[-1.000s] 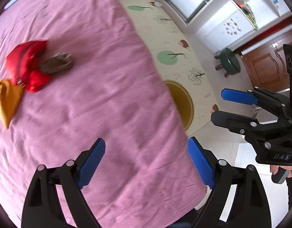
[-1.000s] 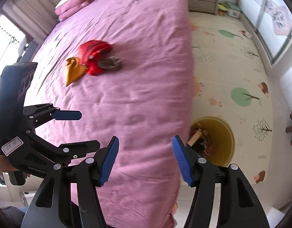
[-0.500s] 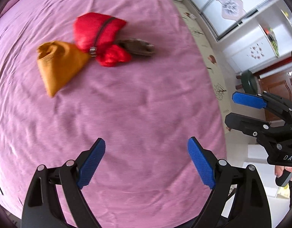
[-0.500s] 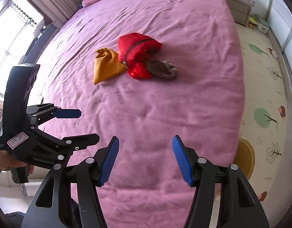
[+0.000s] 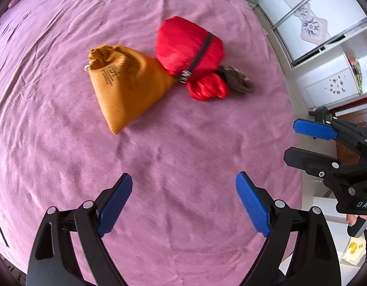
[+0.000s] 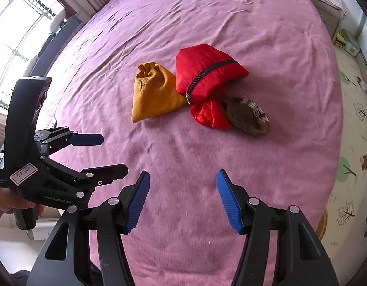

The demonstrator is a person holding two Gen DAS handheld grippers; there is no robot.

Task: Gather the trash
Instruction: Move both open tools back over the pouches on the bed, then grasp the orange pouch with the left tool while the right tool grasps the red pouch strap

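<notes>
Left wrist view: the left gripper (image 5: 183, 200) hangs over the pink bedspread (image 5: 183, 147) with its blue pads (image 5: 115, 205) spread wide and nothing between them. Three items lie together ahead of it on the bedspread: an orange pouch (image 5: 126, 88) with a gathered drawstring neck, a red bag (image 5: 190, 50) with a black zipper, and a brown object (image 5: 235, 79), blurred and not identifiable. The pouch touches the red bag along one edge; the brown object lies against the bag's knotted red end (image 5: 208, 87). All three are well apart from the gripper. The right gripper (image 5: 309, 143) enters at the right edge, held by a hand (image 5: 357, 219), its jaws parted and empty. Right wrist view: the right gripper (image 6: 183, 200) is likewise released, pads apart above bare bedspread (image 6: 183, 157). The pouch (image 6: 154, 95), red bag (image 6: 204, 71) and brown object (image 6: 246, 115) sit ahead near the bed's middle. The left gripper (image 6: 107, 152) shows at the left, jaws apart, gripped by a hand (image 6: 9, 200). A patterned floor mat (image 6: 352, 124) lies beside the bed on the right; a window (image 6: 18, 38) is at upper left.
</notes>
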